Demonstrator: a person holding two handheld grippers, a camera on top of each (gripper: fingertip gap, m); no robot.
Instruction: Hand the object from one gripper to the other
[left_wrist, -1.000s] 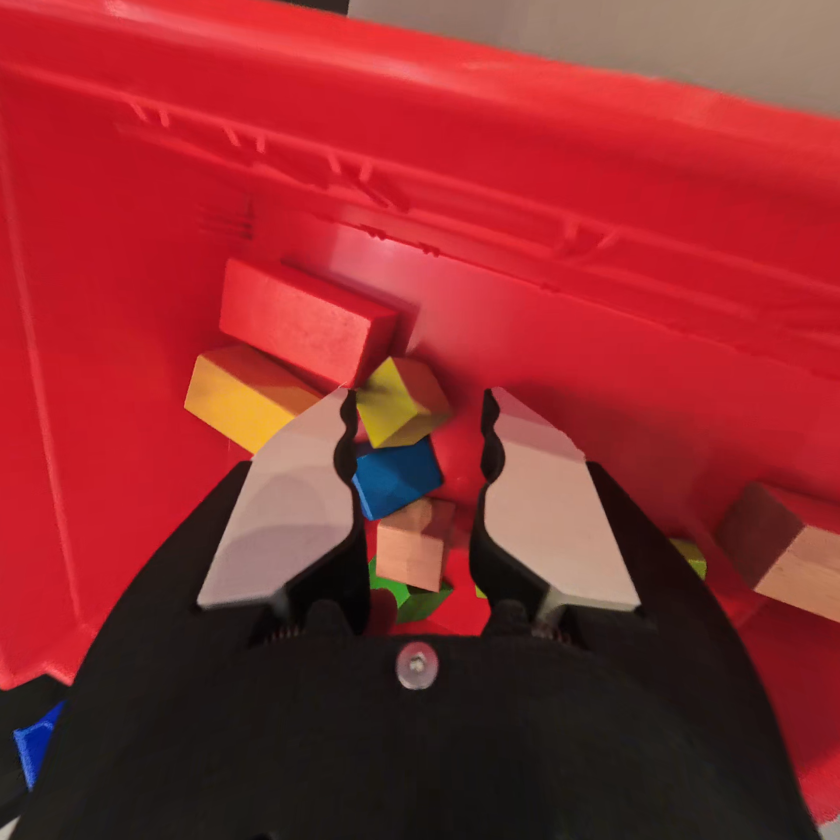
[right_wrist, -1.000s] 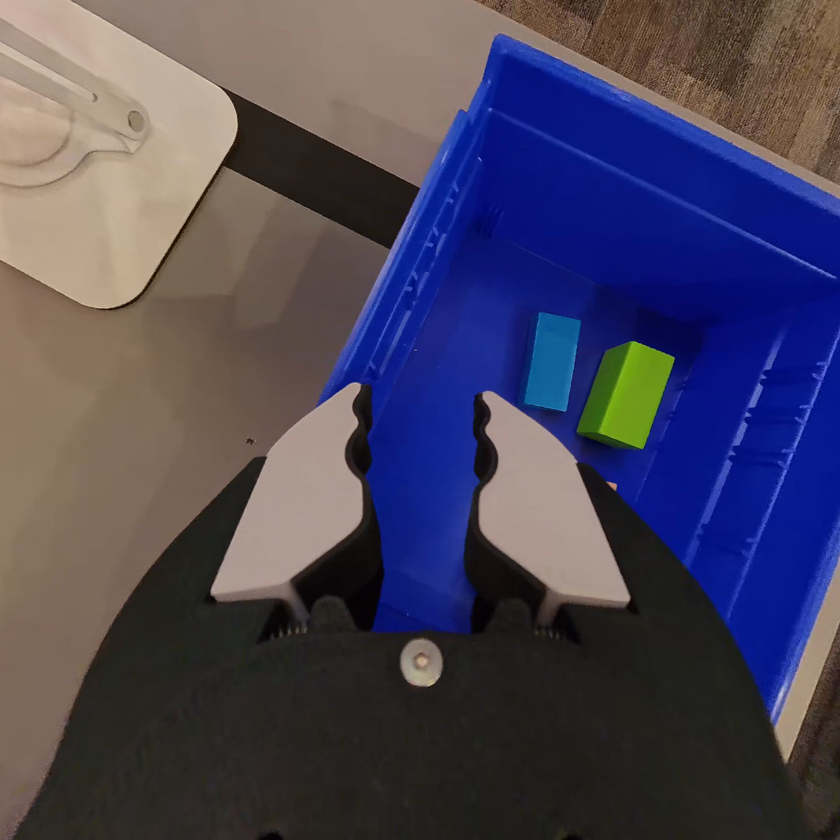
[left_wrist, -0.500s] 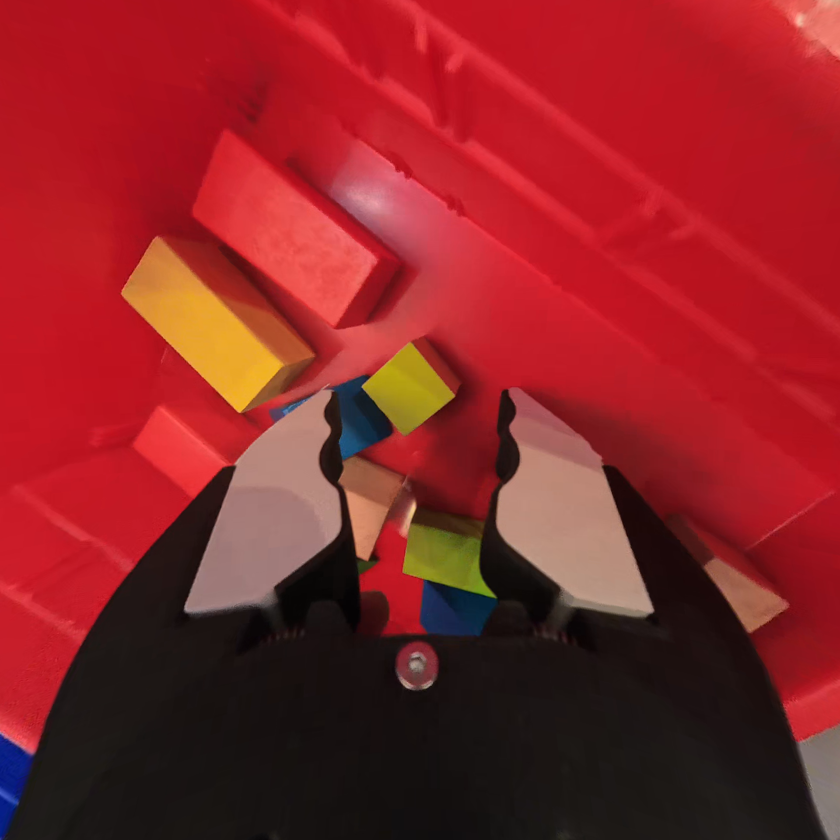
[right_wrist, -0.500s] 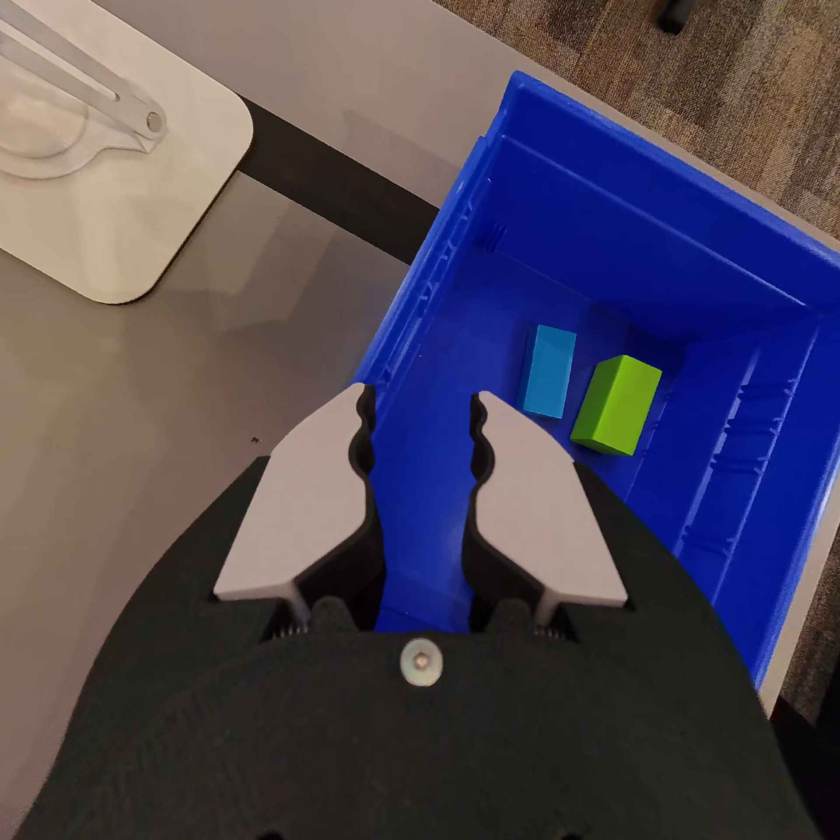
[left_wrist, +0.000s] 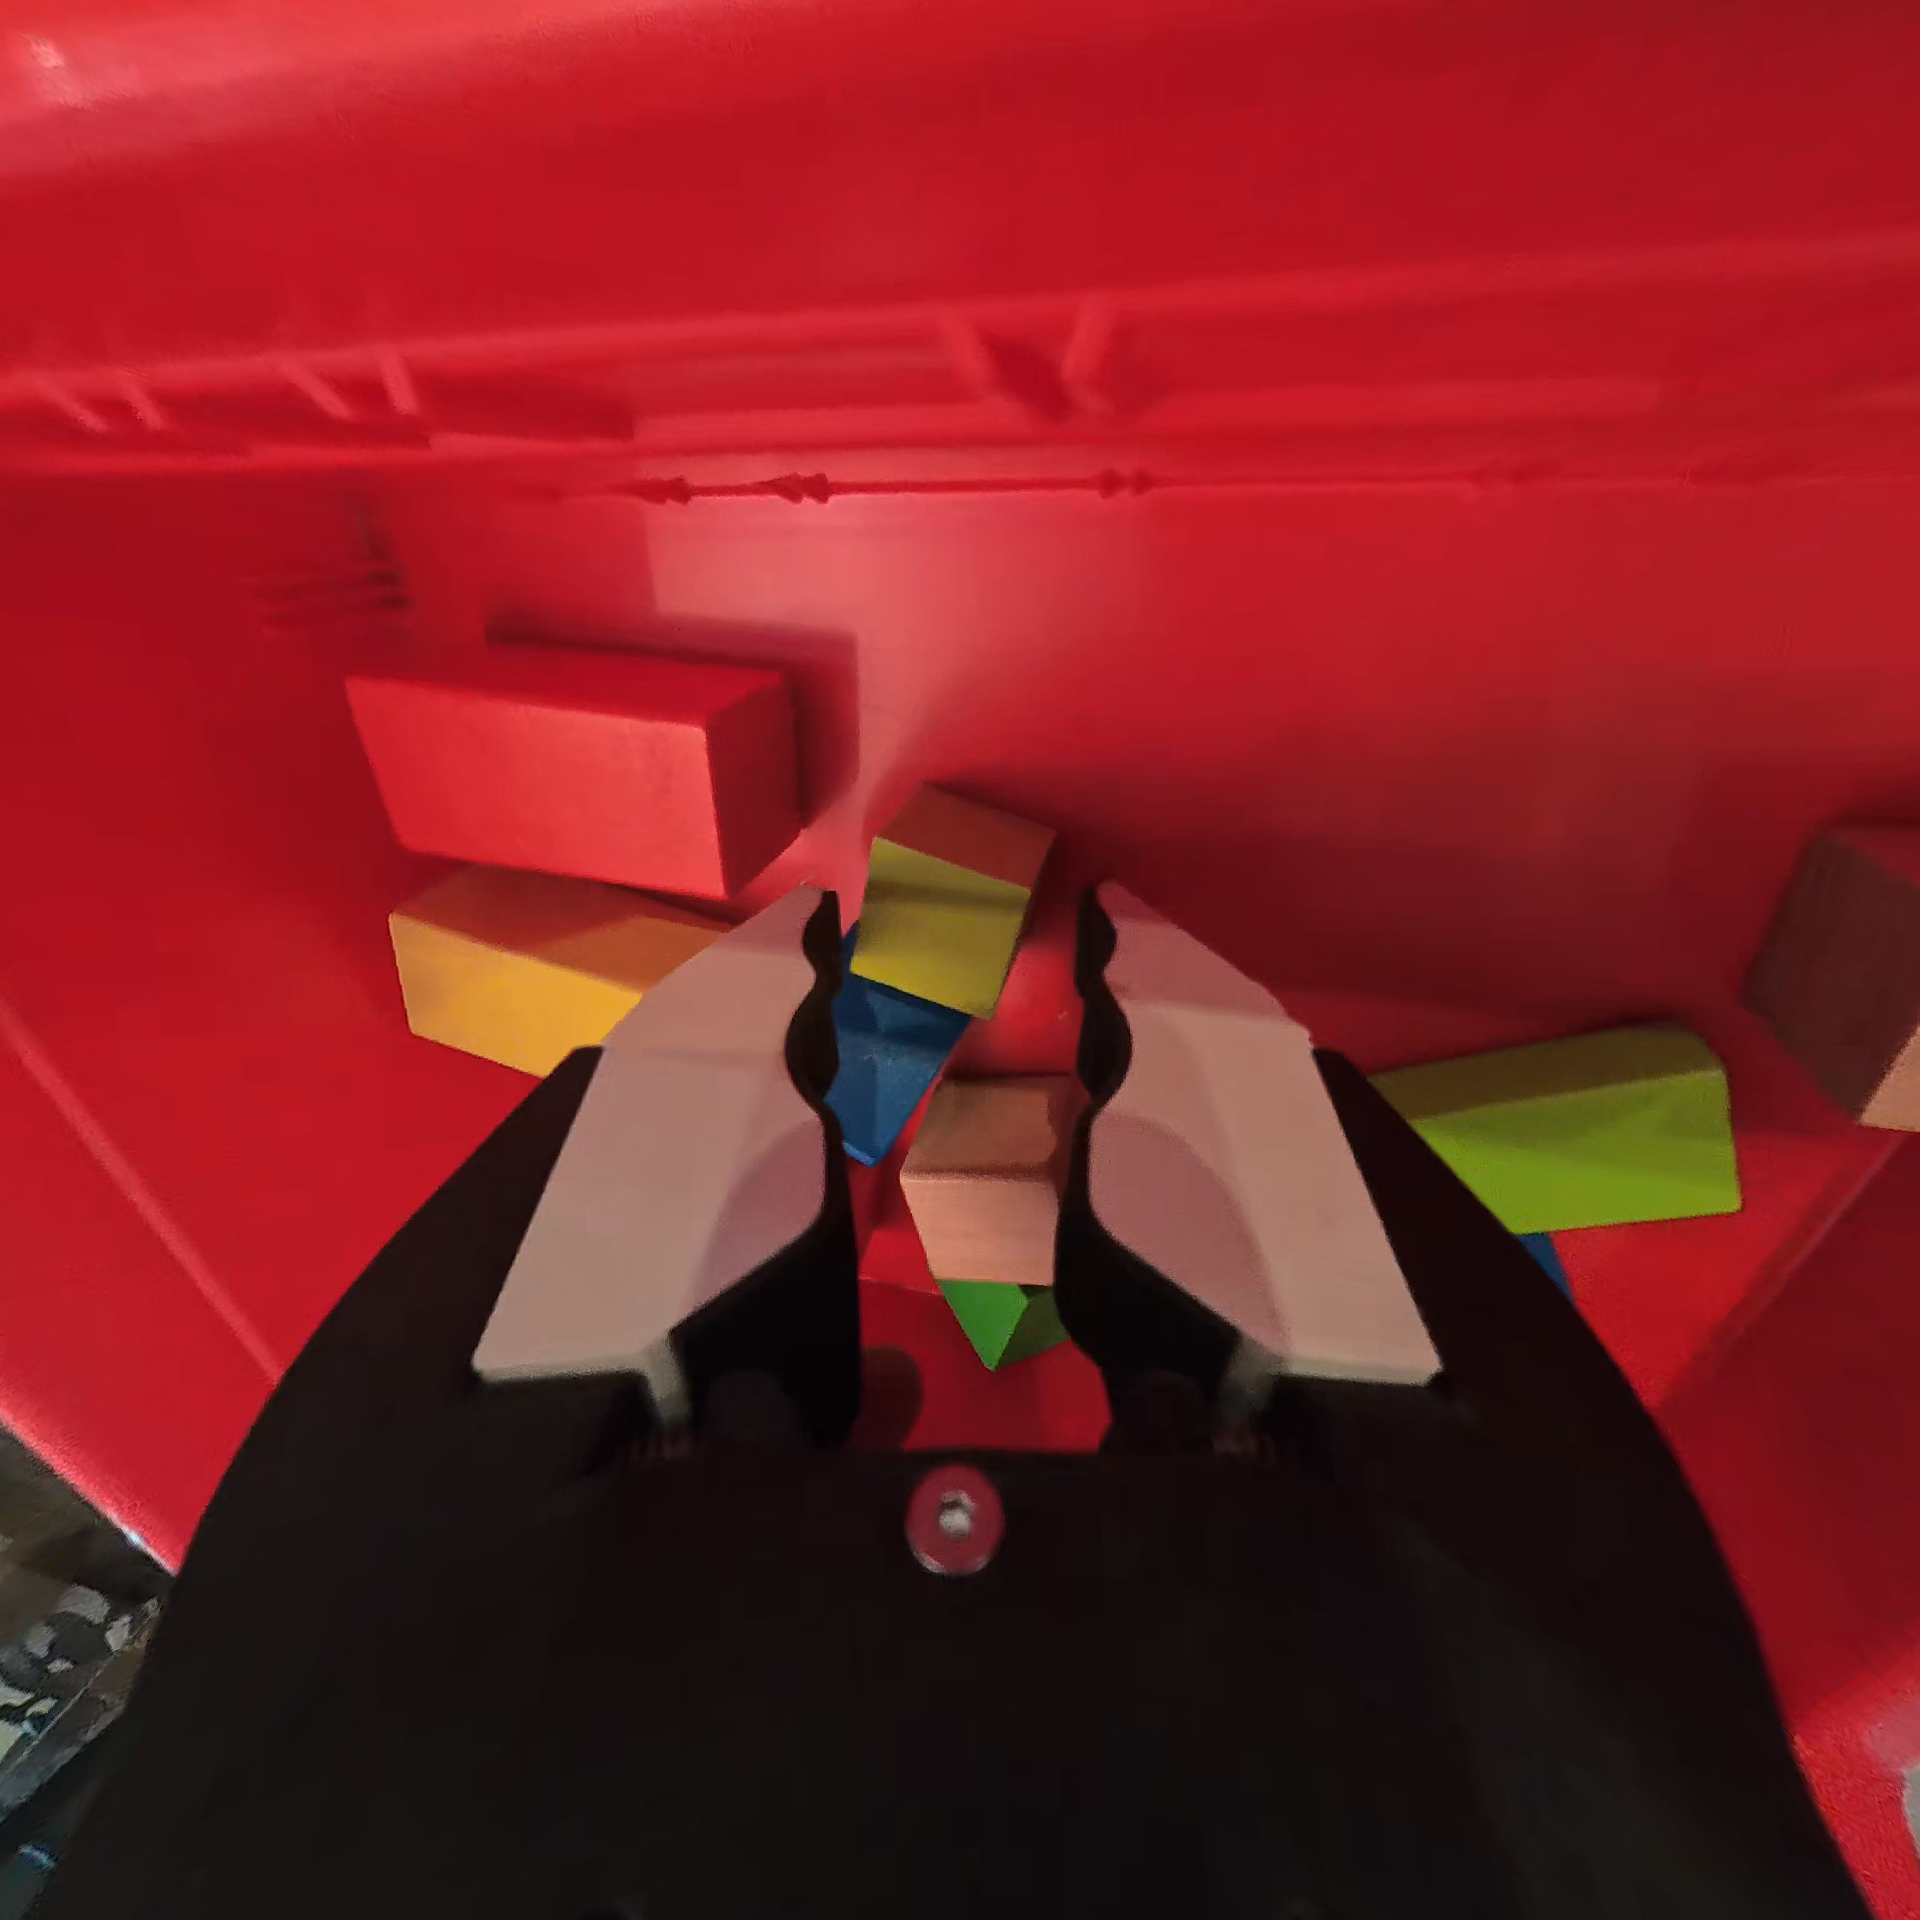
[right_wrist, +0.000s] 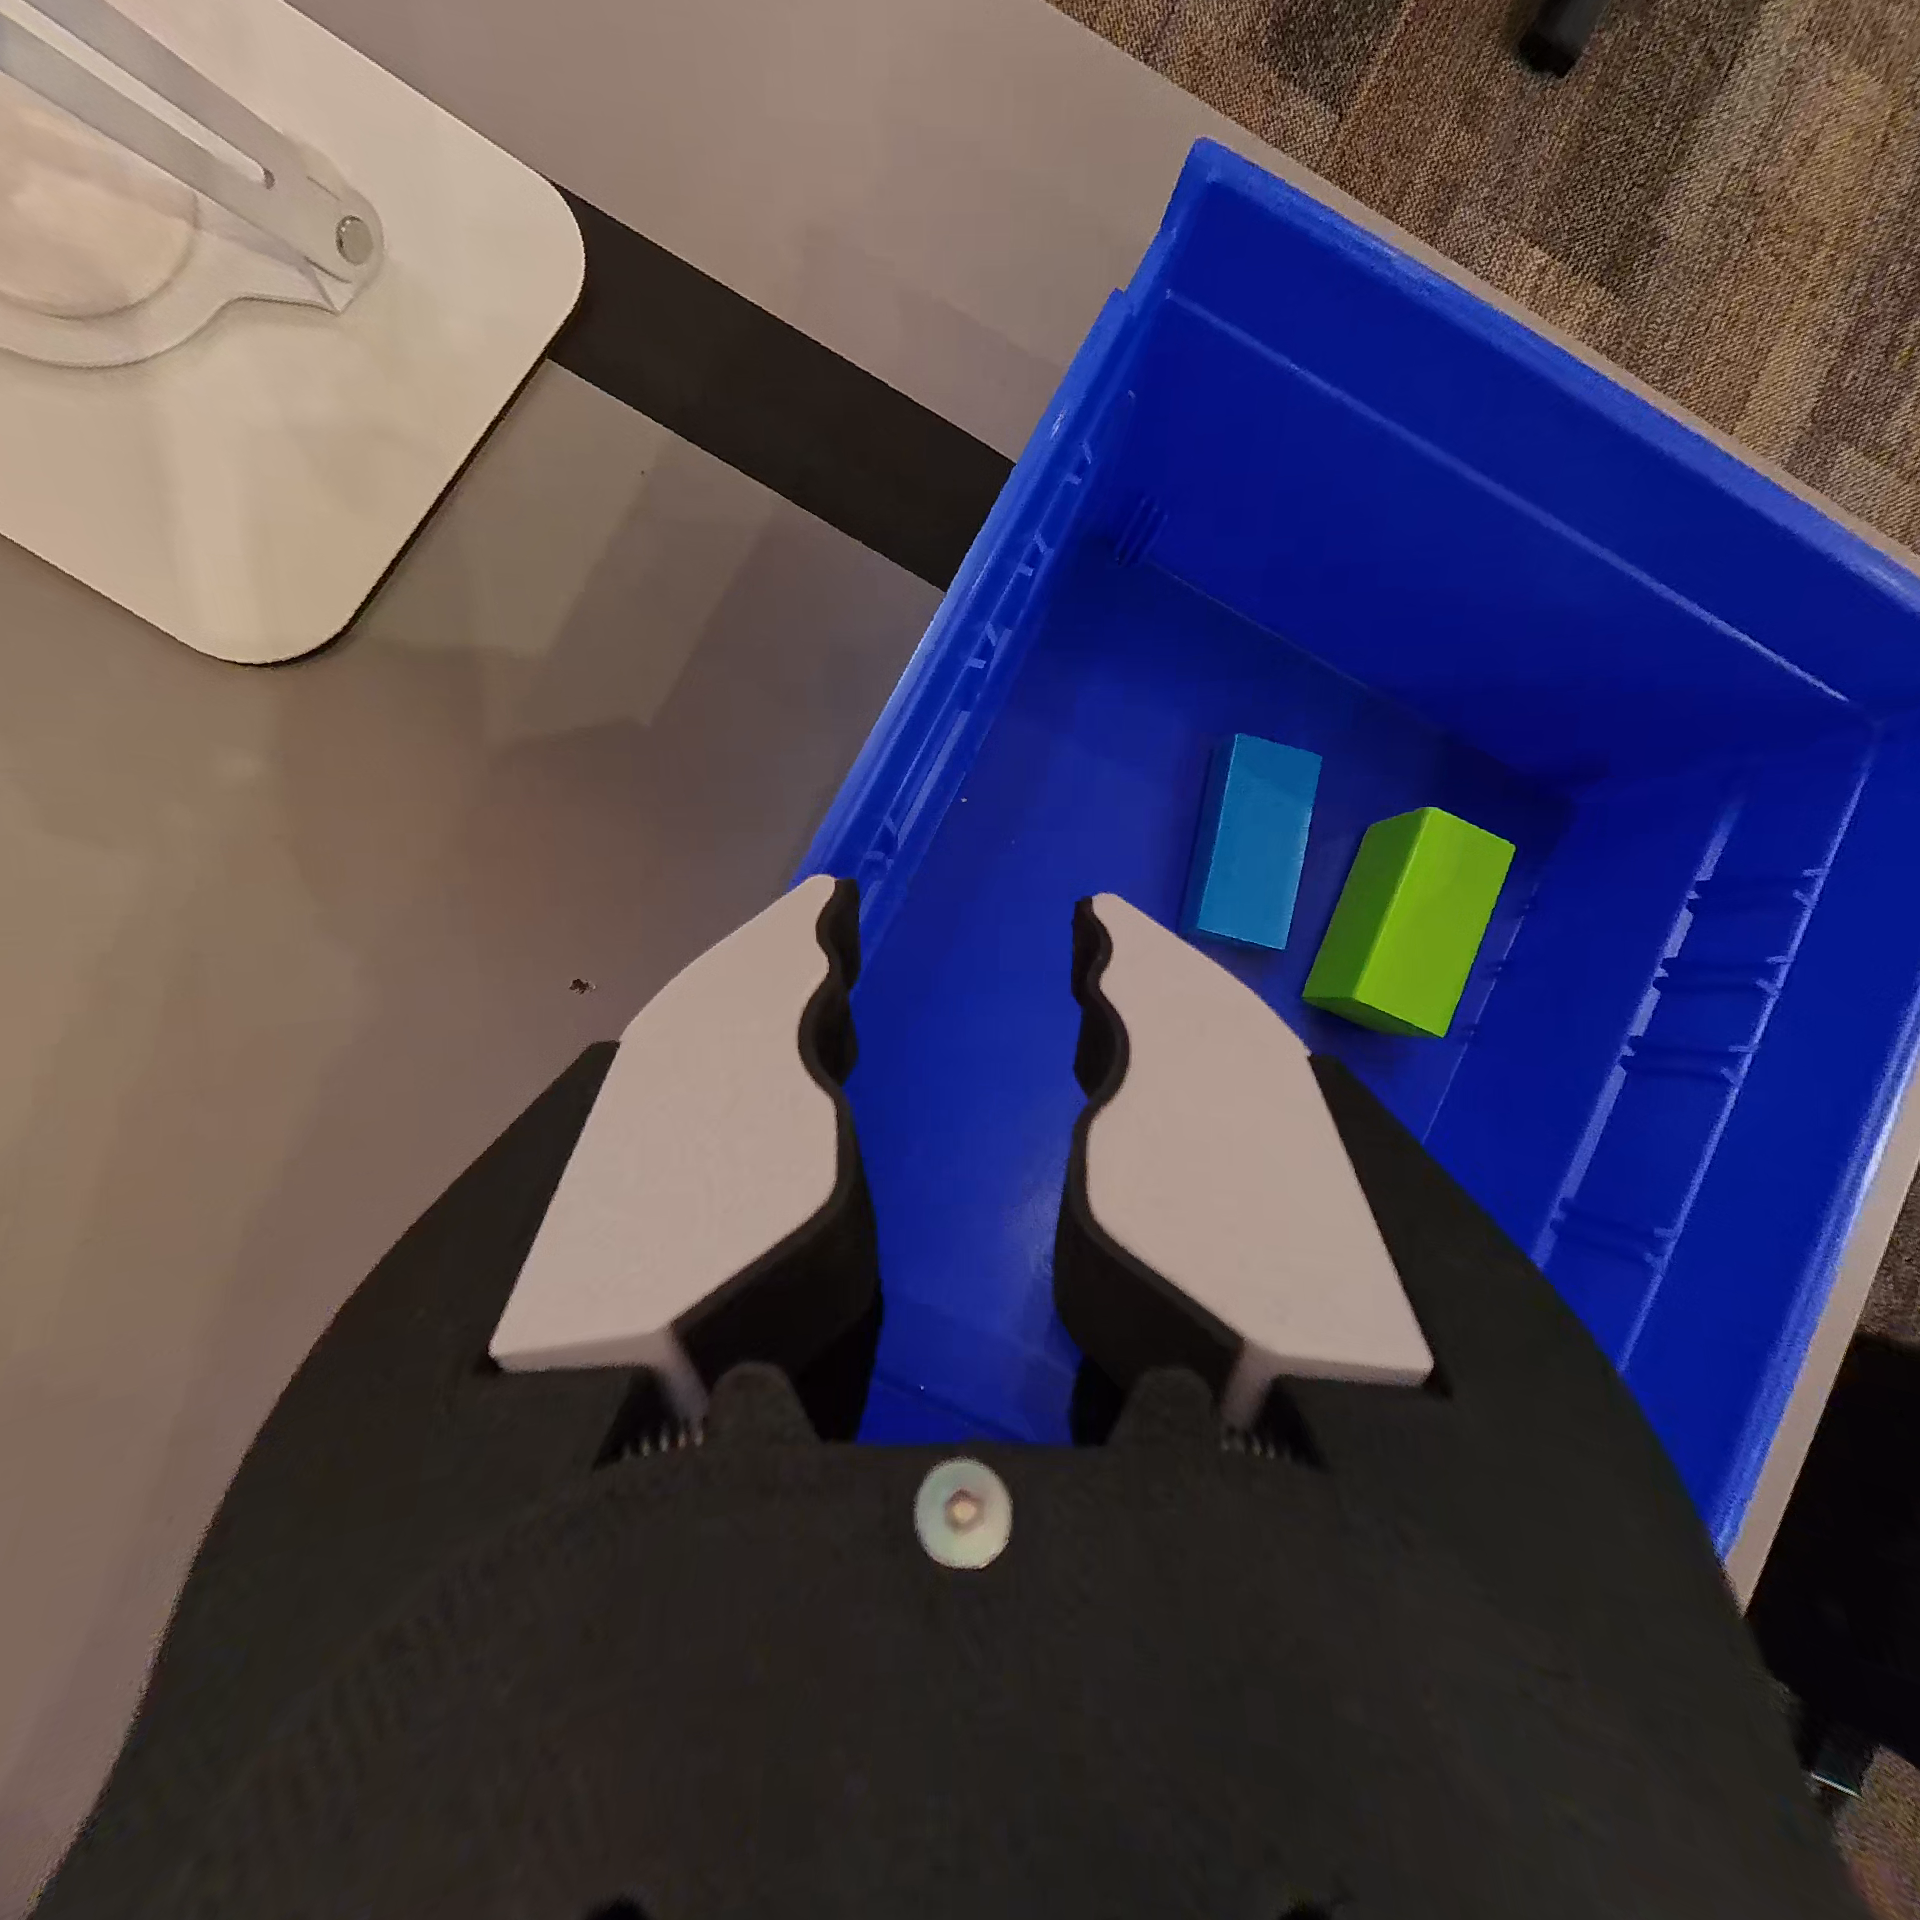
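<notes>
A heap of painted wooden blocks lies on the floor of the red bin (left_wrist: 1351, 644). Against the bin's far wall rests a long red block (left_wrist: 582, 779), and a yellow-orange block (left_wrist: 520, 971) lies just in front of it, touching it. To their right a small yellow block (left_wrist: 940, 930) sits tilted atop a dark blue block (left_wrist: 883, 1060). Nearer, a plain wood block (left_wrist: 982, 1174) lies over a green one (left_wrist: 1003, 1320). A lime-green wedge (left_wrist: 1590, 1138) lies further right.
</notes>
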